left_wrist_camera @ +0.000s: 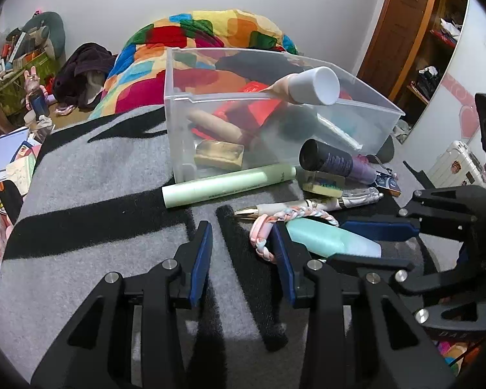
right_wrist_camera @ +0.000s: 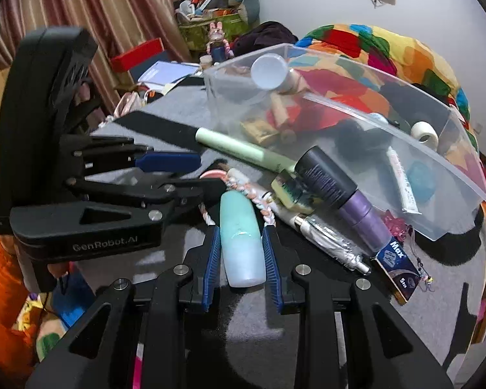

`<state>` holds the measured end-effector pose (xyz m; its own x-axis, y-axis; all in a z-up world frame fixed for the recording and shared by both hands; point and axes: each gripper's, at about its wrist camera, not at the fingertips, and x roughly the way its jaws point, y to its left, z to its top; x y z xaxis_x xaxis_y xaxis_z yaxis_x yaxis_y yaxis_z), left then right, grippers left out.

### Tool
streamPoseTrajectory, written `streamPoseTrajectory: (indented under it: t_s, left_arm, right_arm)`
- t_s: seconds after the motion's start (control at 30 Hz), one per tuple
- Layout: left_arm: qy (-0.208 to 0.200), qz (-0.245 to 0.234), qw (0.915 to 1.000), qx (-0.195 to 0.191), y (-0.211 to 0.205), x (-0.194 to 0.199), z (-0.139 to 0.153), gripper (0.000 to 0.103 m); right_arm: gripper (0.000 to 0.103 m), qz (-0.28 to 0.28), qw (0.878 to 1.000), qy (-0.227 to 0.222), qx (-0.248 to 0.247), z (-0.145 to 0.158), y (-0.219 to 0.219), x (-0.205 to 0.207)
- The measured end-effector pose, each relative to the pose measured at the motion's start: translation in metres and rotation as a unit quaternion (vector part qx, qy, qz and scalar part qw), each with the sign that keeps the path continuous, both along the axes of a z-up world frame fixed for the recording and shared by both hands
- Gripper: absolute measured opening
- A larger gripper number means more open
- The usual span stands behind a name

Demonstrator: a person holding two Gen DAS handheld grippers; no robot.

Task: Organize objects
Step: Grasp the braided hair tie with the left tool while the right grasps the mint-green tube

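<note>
The right gripper (right_wrist_camera: 239, 256) was seen closed around the mint bottle (right_wrist_camera: 241, 243), both blue pads flanking its body, the rounded end lying toward the palm. The left gripper (left_wrist_camera: 243, 243) was seen empty and partly open, its jaws over bare grey blanket (left_wrist_camera: 97, 227); its right-hand finger lay just beside the braided band (left_wrist_camera: 265, 227) and the bottle. No earlier view was given, so jaw motion is left unstated.

The step in hand was judged to be lifting the bottle out of the pile. A straight upward lift would be advised, since the braided band crossed the bottle's far end and could be dragged along. The grip sat near one end, so tilting should be expected.

Ahead of the right gripper, the pen (right_wrist_camera: 327, 236), purple tube (right_wrist_camera: 346, 191) and green tube (right_wrist_camera: 243, 149) lay crowded against the near wall of the clear bin (right_wrist_camera: 405, 120). That wall's rim must be cleared before the bottle is lowered inside. A white-capped tube (right_wrist_camera: 270, 73) leaned over the rim. Open room was seen left of the left gripper.
</note>
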<state>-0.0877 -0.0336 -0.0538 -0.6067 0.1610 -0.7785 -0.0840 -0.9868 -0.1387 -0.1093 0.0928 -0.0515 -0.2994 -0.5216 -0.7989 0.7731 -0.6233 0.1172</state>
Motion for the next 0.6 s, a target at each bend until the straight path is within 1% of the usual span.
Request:
streamPoseTrajectory:
  t_s: [0.1, 0.17, 0.27, 0.3, 0.33, 0.47, 0.6]
  left_arm:
    - [0.002, 0.003, 1.0000, -0.003, 0.001, -0.001, -0.001, 0.038]
    - [0.007, 0.005, 0.9999, -0.009, 0.003, -0.001, -0.001, 0.034]
    - [0.011, 0.003, 0.9999, -0.012, 0.006, -0.002, -0.002, 0.023]
    - [0.011, 0.001, 0.9999, -0.009, 0.007, -0.002, -0.002, 0.016]
    - [0.010, 0.000, 0.9999, -0.008, 0.009, -0.003, -0.002, 0.013]
    - [0.015, 0.005, 0.9997, -0.020, 0.015, -0.002, -0.001, 0.011]
    - [0.027, 0.008, 0.9995, -0.014, 0.016, 0.008, 0.007, 0.011]
  right_arm:
    - [0.023, 0.001, 1.000, 0.004, -0.001, -0.001, 0.001, 0.004]
    - [0.023, -0.001, 1.000, 0.002, -0.009, 0.001, 0.006, 0.005]
    - [0.023, -0.006, 1.000, 0.003, -0.021, 0.004, 0.015, 0.008]
    - [0.023, -0.007, 1.000, 0.004, -0.027, 0.006, 0.020, 0.009]
    - [0.023, -0.008, 0.999, 0.005, -0.031, 0.008, 0.022, 0.011]
    - [0.023, -0.024, 0.998, 0.012, -0.052, 0.020, 0.037, 0.013]
    - [0.023, -0.052, 0.996, 0.018, -0.070, 0.030, 0.054, 0.012]
